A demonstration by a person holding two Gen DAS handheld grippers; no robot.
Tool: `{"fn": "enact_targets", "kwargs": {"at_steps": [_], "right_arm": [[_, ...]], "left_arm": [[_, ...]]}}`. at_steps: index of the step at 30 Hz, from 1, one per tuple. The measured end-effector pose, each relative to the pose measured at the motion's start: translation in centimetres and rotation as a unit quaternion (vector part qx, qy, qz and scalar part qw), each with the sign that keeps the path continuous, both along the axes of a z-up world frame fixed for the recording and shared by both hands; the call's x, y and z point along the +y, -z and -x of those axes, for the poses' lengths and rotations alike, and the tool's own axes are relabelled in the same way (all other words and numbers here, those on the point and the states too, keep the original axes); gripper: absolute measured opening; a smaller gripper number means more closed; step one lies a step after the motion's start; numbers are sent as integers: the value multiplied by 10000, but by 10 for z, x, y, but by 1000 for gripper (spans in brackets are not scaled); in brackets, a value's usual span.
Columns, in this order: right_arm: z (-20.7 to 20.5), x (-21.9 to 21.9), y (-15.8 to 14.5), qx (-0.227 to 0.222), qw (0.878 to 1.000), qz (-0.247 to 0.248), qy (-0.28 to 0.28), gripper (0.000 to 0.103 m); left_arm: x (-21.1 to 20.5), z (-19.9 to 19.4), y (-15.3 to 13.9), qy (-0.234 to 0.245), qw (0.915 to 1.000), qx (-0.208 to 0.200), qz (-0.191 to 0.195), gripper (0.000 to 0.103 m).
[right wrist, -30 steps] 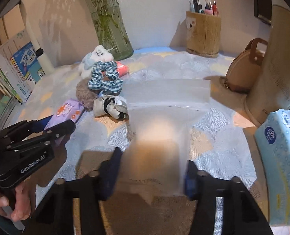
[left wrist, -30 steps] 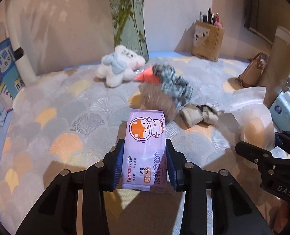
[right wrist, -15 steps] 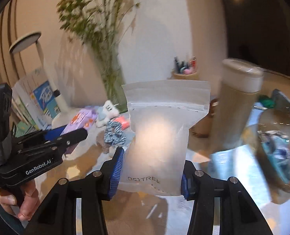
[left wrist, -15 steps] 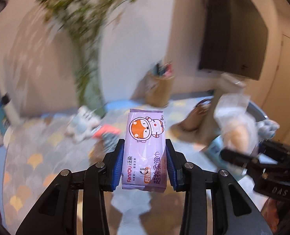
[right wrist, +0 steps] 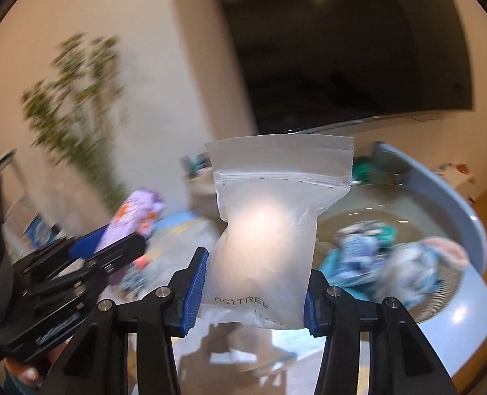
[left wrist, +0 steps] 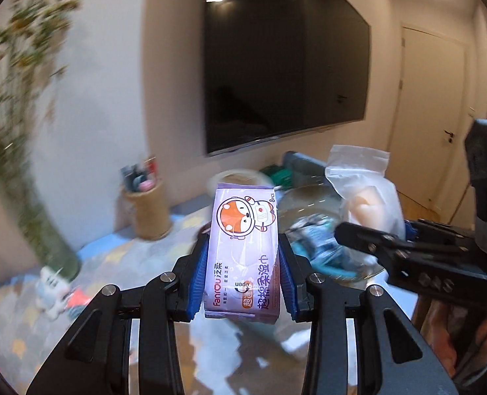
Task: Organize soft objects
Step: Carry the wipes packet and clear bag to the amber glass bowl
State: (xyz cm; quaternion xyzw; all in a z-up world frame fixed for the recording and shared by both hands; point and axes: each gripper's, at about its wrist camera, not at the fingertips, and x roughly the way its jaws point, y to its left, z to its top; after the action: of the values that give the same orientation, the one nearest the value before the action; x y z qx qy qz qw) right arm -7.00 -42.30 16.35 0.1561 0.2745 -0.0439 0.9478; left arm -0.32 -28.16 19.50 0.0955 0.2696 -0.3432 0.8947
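Mid-transfer, two items lifted at once. Left gripper (left wrist: 242, 283) pinching a flat purple wet-wipes pack with an orange cartoon fox (left wrist: 245, 250), blue pads pressed on both long edges, pack upright in the air. Right gripper (right wrist: 255, 284) clamped on a frosted zip-seal plastic bag with a pale soft lump inside (right wrist: 269, 230), bag waisted where the pads squeeze it. Both held above the table, in front of a round blue-grey plastic basin (right wrist: 454, 204). Already in the basin: blurred blue, teal and pink soft cloth pieces (right wrist: 385, 253). Neither held item dropped in yet. Left on the patterned scallop-print tablecloth (left wrist: 26, 326): a small white plush toy (left wrist: 51, 291) by the vase, apparently more small items near it, too blurred to name. Judged well under way, not finished; next likely release over the basin, then back for the plush
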Motion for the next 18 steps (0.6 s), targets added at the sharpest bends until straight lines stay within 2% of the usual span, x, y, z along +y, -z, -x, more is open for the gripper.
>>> {"fn": "enact_targets", "kwargs": {"at_steps": [4,8,11,14,16,17,18], "right_arm": [[1,-53,1,3,9985,-248,481,48],[0,-99,5,41,9950,-423,902,48],[-8,-132,11,66,9898,-618,1281,48],[-18,-157,21,131,9845,-877,1514,48],[-21,-171,32,174,9814,-1007,1627,48],[-24,-176,37,276,9799,-1046,1678,52],[-27,-181,44,428,9776,-1134,1722,61]], "left_arm": [[-43,7,-1,265,9994,-211,-107,36],[-89,8,2,560,9981,-230,-144,36],[-122,5,9,600,9973,-355,-232,36],[-150,-5,22,605,9973,-267,-320,37],[-162,-10,30,620,9973,-193,-353,42],[-168,-12,33,637,9971,-193,-372,48],[-171,-13,36,679,9968,-187,-383,59]]}}
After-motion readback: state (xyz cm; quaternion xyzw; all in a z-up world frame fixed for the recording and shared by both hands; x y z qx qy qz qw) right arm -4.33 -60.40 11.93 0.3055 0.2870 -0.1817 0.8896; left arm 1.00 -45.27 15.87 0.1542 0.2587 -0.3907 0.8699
